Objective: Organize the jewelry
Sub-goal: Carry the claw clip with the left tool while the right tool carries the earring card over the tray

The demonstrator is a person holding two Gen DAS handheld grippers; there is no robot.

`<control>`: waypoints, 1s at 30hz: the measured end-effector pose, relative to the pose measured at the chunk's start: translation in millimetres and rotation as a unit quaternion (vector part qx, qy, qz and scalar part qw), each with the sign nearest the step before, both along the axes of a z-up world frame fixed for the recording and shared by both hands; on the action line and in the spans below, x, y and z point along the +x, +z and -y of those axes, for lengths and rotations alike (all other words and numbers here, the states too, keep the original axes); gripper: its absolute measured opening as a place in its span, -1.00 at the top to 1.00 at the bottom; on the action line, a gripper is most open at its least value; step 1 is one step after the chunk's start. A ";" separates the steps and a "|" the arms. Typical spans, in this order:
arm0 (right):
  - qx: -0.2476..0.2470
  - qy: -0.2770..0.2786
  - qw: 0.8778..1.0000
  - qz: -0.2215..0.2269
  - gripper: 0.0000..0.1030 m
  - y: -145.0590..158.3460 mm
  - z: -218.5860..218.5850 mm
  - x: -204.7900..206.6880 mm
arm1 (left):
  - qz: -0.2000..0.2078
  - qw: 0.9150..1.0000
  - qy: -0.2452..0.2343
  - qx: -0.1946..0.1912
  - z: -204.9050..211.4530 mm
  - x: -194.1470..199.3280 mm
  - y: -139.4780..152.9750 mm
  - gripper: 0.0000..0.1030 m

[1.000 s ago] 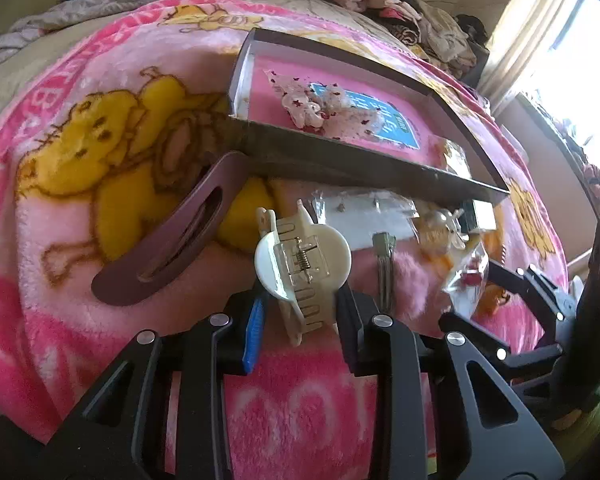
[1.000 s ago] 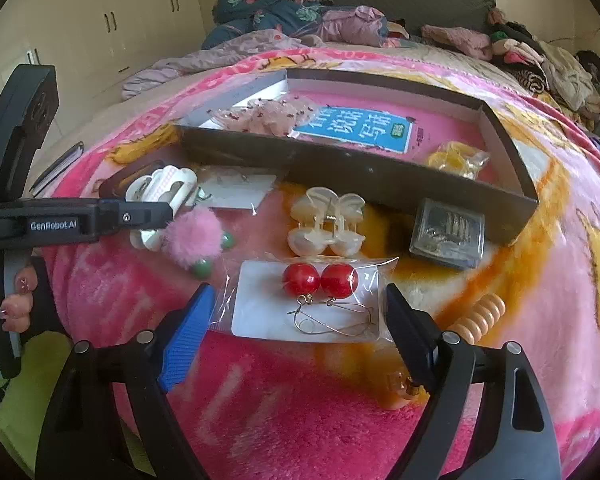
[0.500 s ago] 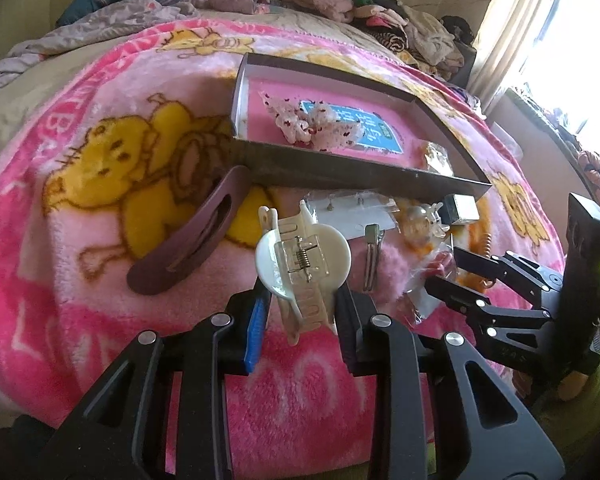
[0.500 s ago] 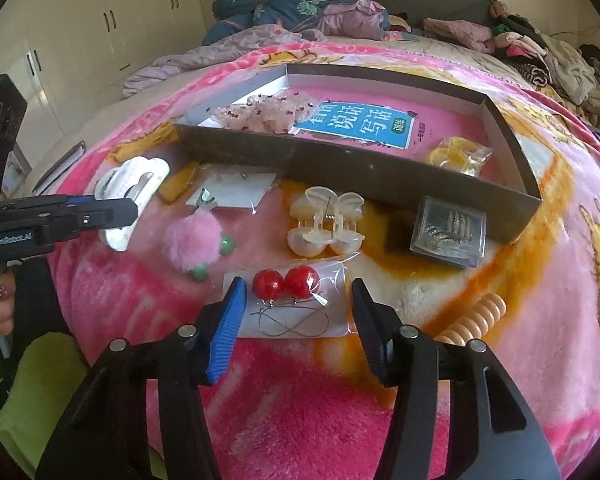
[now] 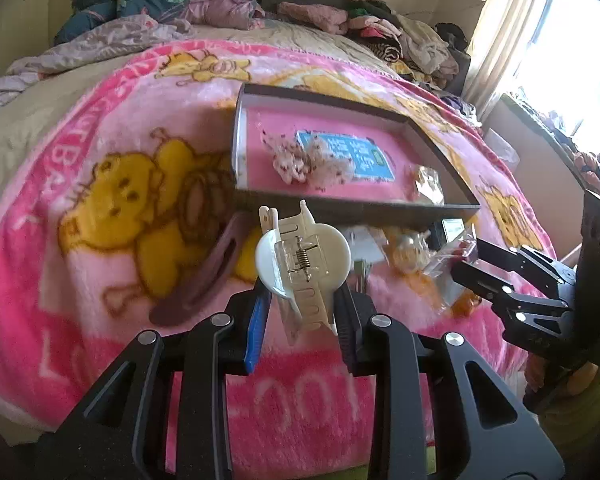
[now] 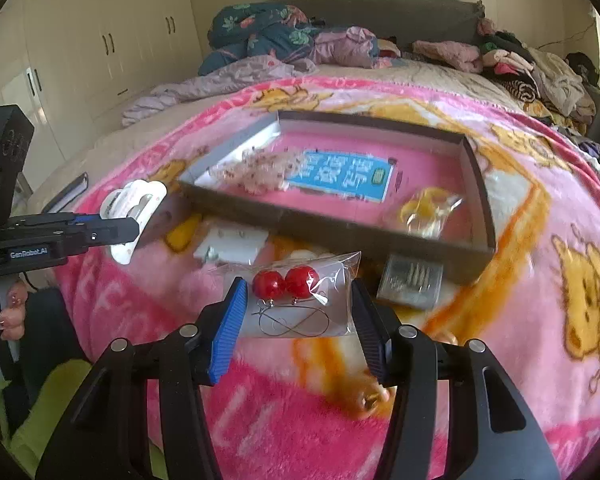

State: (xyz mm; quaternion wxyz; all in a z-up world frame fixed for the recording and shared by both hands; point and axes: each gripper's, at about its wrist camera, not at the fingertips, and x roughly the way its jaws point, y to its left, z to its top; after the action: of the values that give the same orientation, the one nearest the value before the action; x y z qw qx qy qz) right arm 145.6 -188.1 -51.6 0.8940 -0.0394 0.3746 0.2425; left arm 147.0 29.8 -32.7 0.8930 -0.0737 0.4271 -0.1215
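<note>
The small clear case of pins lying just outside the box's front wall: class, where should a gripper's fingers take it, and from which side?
Grip the clear case across its two short side edges, coming from above: it lies flat on the blanket, its far edge tucked against the box.

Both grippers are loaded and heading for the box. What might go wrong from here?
1. The right gripper pinches only the thin plastic bag of red earrings by its edges; the slick film may slip out.
2. The left gripper holds the white claw clip low on its body; it might twist.
3. The box has a raised front wall; a low carry may snag it.
</note>
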 end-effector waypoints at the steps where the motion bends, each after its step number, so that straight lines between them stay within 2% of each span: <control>1: 0.002 0.000 1.000 0.003 0.02 2.9 0.2 2.0 | 0.003 1.000 -0.001 0.001 0.1 3.2 3.3 0.57; 13: 0.011 -0.007 0.999 0.035 0.02 32.6 7.1 37.9 | 0.021 1.000 0.001 0.001 2.2 45.7 27.9 0.57; 30: 0.014 -0.048 0.997 0.062 0.02 52.3 35.5 81.3 | 0.011 1.000 -0.014 0.001 25.5 94.7 30.7 0.57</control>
State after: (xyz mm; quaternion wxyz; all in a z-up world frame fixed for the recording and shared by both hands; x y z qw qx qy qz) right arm 226.9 -223.6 0.7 0.9265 -0.0236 0.3170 0.2013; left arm 241.7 4.2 -2.0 0.8961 -0.0654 0.4181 -0.1338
